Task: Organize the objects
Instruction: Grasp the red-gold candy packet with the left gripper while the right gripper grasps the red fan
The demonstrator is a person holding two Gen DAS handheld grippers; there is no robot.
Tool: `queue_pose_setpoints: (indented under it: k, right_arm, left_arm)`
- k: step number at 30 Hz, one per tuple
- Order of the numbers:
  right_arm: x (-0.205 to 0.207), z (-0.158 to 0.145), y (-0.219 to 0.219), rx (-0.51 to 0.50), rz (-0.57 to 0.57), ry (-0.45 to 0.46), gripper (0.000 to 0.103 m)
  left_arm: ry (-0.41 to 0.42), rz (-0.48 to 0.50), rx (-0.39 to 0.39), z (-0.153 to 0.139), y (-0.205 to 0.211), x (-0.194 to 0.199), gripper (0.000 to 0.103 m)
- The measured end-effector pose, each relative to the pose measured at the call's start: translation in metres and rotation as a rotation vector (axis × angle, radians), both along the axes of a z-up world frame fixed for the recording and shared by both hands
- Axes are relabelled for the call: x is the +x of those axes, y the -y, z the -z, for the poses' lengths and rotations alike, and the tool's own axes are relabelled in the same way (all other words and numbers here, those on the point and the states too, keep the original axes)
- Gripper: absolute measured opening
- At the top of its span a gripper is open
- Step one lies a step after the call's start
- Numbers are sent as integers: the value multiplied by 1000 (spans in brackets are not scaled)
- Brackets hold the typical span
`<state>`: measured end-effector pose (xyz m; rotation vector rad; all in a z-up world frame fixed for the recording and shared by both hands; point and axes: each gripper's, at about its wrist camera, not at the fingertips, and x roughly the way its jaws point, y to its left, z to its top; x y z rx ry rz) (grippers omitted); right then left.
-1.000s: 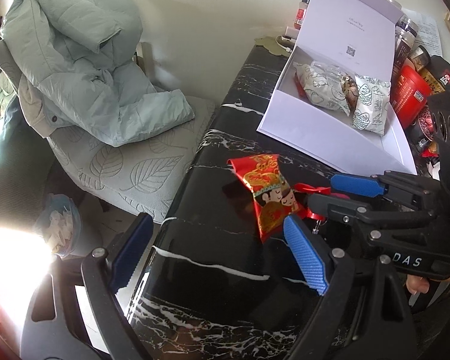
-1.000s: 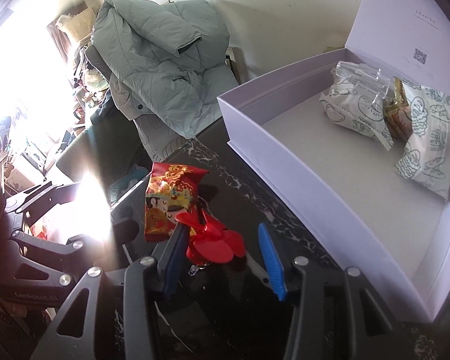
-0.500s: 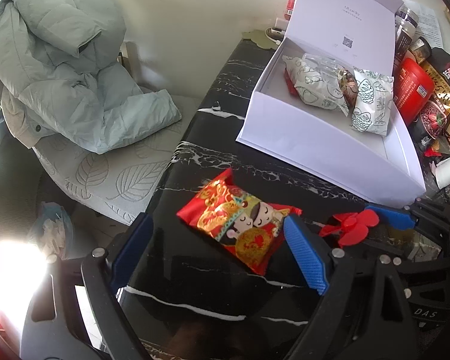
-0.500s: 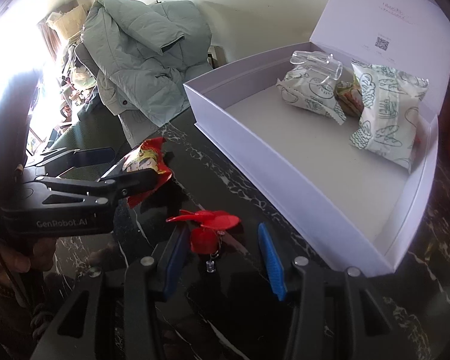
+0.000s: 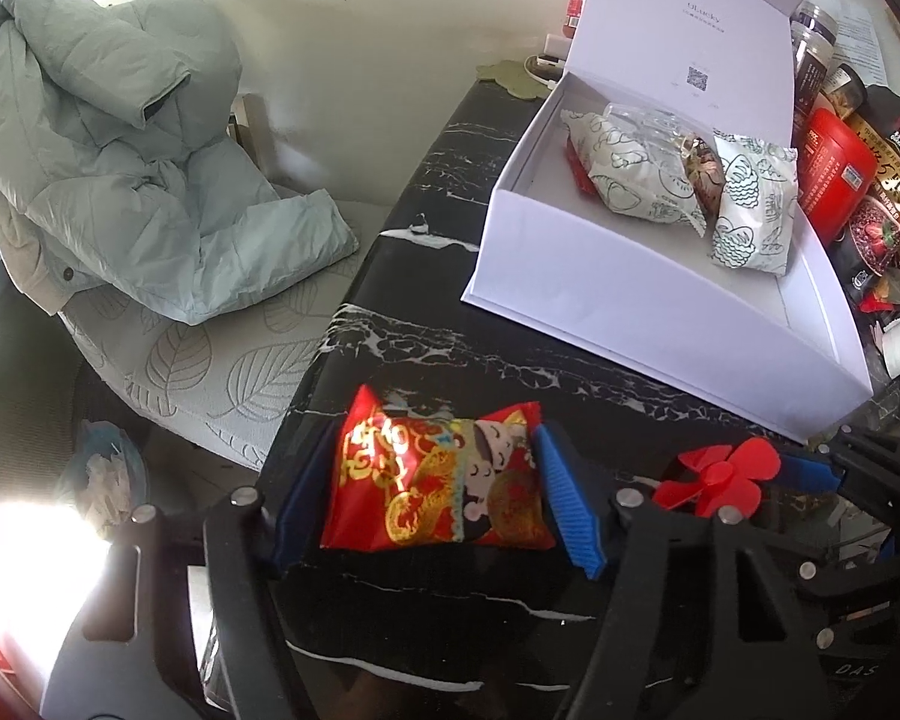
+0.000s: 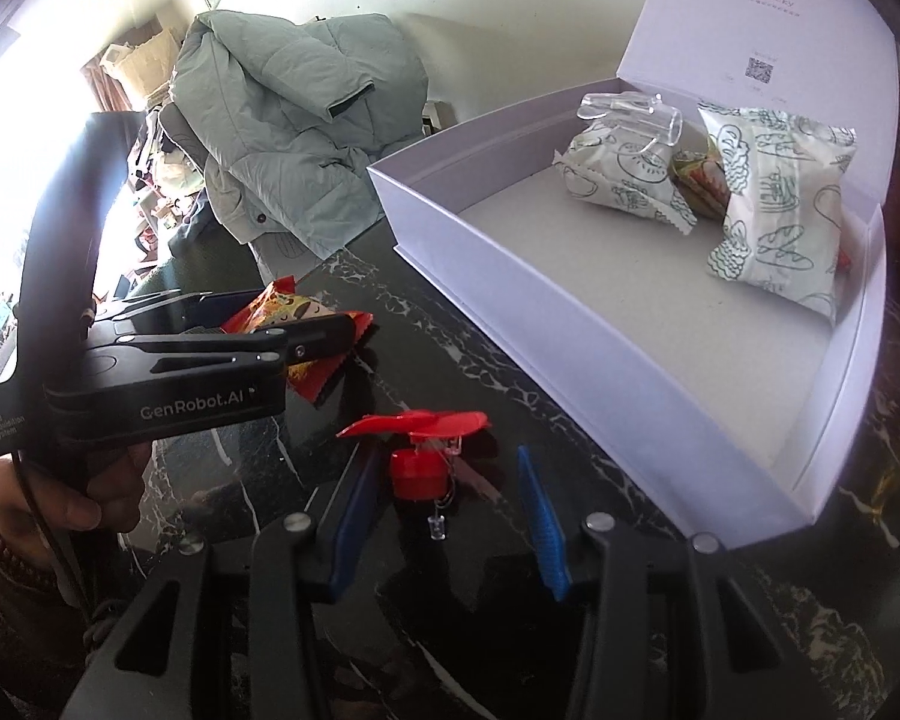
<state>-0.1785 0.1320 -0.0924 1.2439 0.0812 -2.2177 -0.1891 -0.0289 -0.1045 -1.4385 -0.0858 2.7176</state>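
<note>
Two claws work low over a black marble bench [image 5: 450,354]. The left claw [image 5: 435,495] has a red snack packet [image 5: 438,480] between its blue pads; its jaws are closing, and the pads sit right at the packet's two ends, apparently touching them. The packet lies flat on the bench near the bench's front-left edge. From the right wrist view the same claw [image 6: 330,330] is seen from the side, with the packet [image 6: 294,315] sticking out past its fingers and a hand [image 6: 60,498] gripping its handle.

The right claw [image 6: 444,507] straddles a small red fan [image 6: 417,450], which stands on the bench with its blades on top. Its jaws are closing too, but gaps remain on both sides of the fan's body, so the pads are not yet on it. In the left wrist view the fan [image 5: 720,474] sits to the right of the packet, apart from it.

Beyond both lies an open white box [image 5: 630,324], lid up, holding two pale printed packets [image 6: 780,210] and a clear plastic piece [image 6: 630,111] at its far end. A grey-green jacket [image 5: 120,150] is heaped on a chair beside the bench.
</note>
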Motion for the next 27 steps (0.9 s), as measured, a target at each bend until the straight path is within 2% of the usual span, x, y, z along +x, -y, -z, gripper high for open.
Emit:
queue_pose_setpoints:
  k: [9, 21, 24, 27]
  right_arm:
    - [10, 0, -2, 23, -11, -11, 23]
    - [47, -4, -17, 51, -23, -25, 23]
    - [57, -3, -22, 54, -35, -28, 23]
    - [66, -3, -24, 56, -44, -27, 23]
  left_arm:
    - [0, 54, 12, -2, -9, 20, 57]
    - [31, 76, 21, -3, -26, 71, 58]
    - [40, 106, 37, -3, -26, 80, 63]
    - [47, 107, 19, -5, -26, 87, 66]
